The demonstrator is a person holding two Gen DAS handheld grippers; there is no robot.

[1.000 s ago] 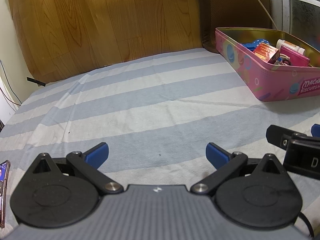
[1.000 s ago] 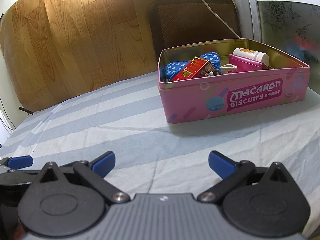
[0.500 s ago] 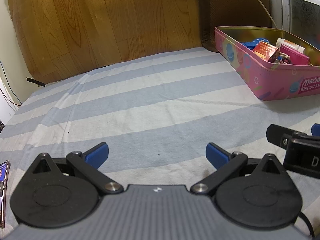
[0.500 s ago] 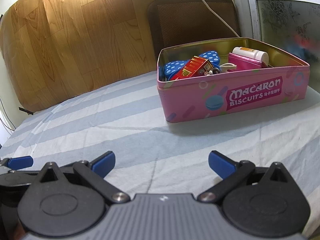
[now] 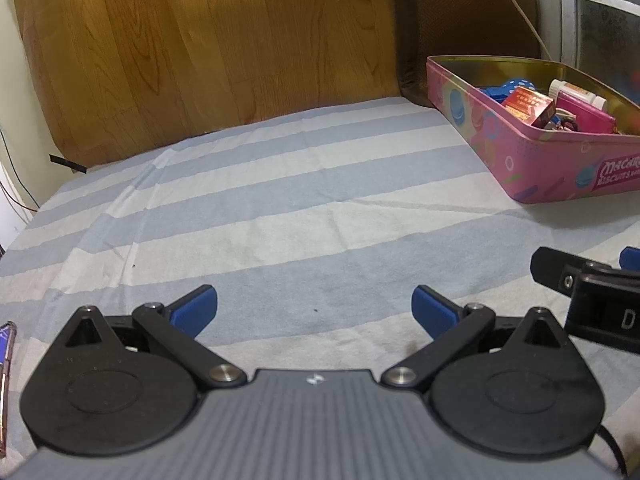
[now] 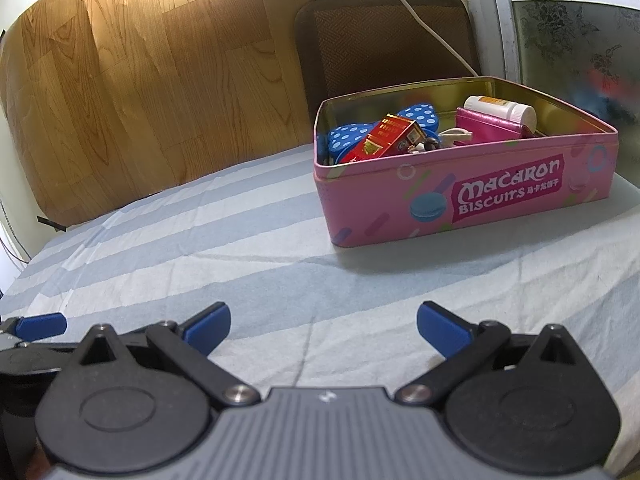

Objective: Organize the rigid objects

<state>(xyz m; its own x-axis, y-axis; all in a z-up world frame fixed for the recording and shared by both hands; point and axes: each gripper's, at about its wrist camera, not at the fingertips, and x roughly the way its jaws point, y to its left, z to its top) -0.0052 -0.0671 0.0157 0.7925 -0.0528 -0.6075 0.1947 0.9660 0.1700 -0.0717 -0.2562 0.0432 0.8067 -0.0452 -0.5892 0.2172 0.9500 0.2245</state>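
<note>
A pink "Macaron Biscuits" tin (image 6: pixel 500 196) stands on the striped cloth, far right in the left wrist view (image 5: pixel 532 160). It holds a red box (image 6: pixel 388 138), a blue dotted item (image 6: pixel 416 116), a magenta pouch (image 6: pixel 488 124) and a white bottle (image 6: pixel 500 107). My right gripper (image 6: pixel 323 326) is open and empty, low over the cloth in front of the tin. My left gripper (image 5: pixel 315 310) is open and empty, to the left of the right one, whose body shows at the left view's right edge (image 5: pixel 592 300).
A blue and white striped cloth (image 5: pixel 280 208) covers the surface. A wood-pattern panel (image 5: pixel 200 48) and a brown chair back (image 6: pixel 384 44) stand behind. A white cable (image 6: pixel 432 24) hangs over the chair. A phone edge (image 5: pixel 5 360) lies at the far left.
Both views have shifted very slightly; the tin sits a little lower in the left wrist view. Both grippers stay open and empty.
</note>
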